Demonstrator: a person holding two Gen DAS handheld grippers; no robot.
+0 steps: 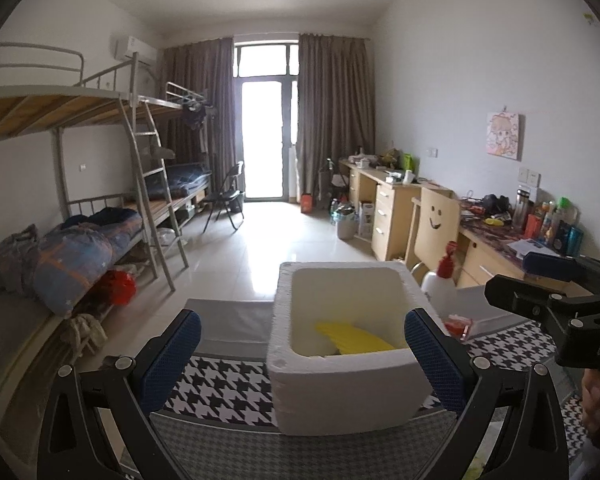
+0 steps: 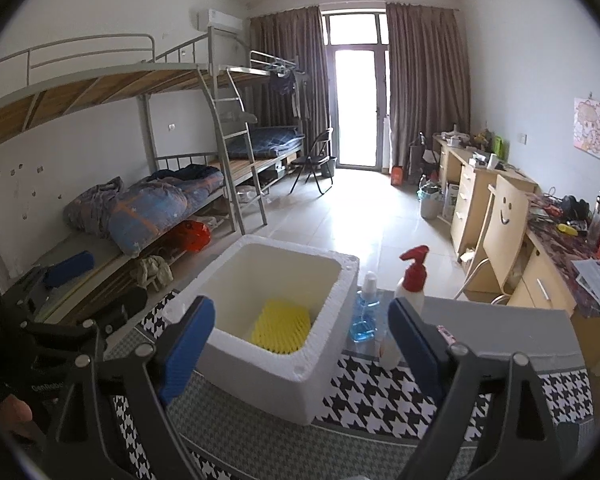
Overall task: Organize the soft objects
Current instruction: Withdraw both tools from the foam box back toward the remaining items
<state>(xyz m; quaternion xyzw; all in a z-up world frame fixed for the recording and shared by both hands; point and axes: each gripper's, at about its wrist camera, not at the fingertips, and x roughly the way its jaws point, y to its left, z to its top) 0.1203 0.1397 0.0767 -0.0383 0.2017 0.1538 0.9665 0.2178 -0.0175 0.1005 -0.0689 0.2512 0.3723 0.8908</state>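
While both grippers hang wide and empty over the houndstooth cloth [image 1: 220,384], the yellow foam net [image 2: 281,330] already lies in the white foam box [image 1: 340,392]. Left gripper [image 1: 302,360] straddles the box's near wall; a careless closing could crush or shove it. Right gripper [image 2: 300,340] faces the blue-liquid bottle [image 2: 366,312] and red-capped pump bottle [image 2: 411,284], easily toppled; the left view hides the blue one, and shows perhaps a pink packet [image 1: 458,326]
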